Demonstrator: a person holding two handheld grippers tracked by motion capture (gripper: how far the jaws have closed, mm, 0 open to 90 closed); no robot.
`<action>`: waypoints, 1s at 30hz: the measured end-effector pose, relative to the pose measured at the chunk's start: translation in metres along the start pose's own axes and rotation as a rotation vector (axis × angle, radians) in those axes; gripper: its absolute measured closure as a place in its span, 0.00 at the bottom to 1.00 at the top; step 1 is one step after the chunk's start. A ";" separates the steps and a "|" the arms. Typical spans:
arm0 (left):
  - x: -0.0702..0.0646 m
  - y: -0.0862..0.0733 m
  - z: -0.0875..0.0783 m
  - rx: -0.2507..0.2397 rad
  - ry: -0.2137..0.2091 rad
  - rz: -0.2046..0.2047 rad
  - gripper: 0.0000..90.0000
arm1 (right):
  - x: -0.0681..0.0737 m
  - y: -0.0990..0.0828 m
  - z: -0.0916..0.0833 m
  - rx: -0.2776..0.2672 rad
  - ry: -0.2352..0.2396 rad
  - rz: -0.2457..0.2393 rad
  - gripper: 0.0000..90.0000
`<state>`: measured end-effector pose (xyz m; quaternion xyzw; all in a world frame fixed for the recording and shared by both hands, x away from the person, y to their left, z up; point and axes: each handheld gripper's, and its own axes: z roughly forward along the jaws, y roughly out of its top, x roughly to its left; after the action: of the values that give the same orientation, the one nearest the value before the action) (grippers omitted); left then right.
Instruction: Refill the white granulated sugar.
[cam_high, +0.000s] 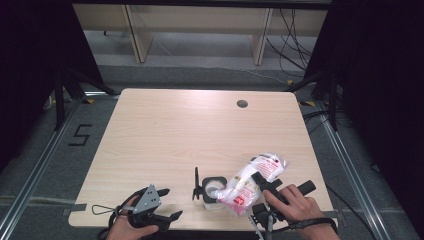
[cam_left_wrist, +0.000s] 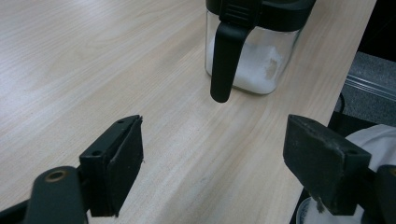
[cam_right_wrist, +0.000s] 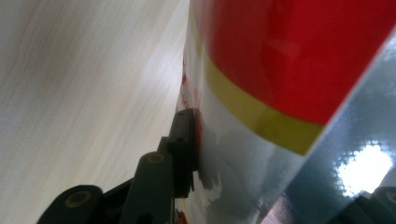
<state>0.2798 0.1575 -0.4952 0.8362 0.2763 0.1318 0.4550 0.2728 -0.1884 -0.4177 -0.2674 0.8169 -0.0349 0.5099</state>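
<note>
Your hands enter at the near edge of the high view, one on each gripper.

Item 1, table (cam_high: 165, 135): pale wood, the largest thing before you, with a dark round grommet (cam_high: 242, 104) near its far edge. Everything else sits along your near edge.

Item 2, bag (cam_high: 252, 182): clear plastic pouch with white contents and red print, lying tilted at the near right of the table, its lower end touching the jar's open mouth. Your right gripper (cam_high: 261, 181) has it. In the right gripper view the bag (cam_right_wrist: 289, 93), red with a yellow band over clear film, fills the space between the jaws; the left-hand jaw presses flat against the film, while the other jaw is hidden behind the bag. You hold it at a middling width, jaws clamped on the pouch.

Item 3, jar (cam_high: 214, 192): small clear square container with a black rim, standing upright just left of the bag, its black lid (cam_high: 196, 185) swung up on the left side. In the left gripper view the jar (cam_left_wrist: 254, 60) shows white powder low inside and a black handle (cam_left_wrist: 226, 60) hanging down its front.

Item 4, left gripper (cam_high: 167, 205): in your left hand at the near left corner, resting low by the table edge. Its jaws stand wide apart with only bare table between them; the jar is ahead of them and well apart.
</note>
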 end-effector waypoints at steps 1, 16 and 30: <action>0.000 0.000 0.000 0.001 -0.006 -0.003 0.22 | 0.001 -0.001 0.002 0.005 0.005 0.024 0.75; -0.001 0.000 -0.001 -0.005 0.007 0.005 0.22 | 0.003 -0.007 0.002 0.035 -0.020 0.017 0.76; -0.001 0.001 0.000 -0.014 0.001 -0.003 0.22 | -0.004 -0.002 -0.004 0.085 -0.059 -0.090 0.76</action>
<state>0.2790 0.1566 -0.4946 0.8325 0.2769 0.1338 0.4609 0.2718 -0.1895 -0.4119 -0.2827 0.7866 -0.0845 0.5425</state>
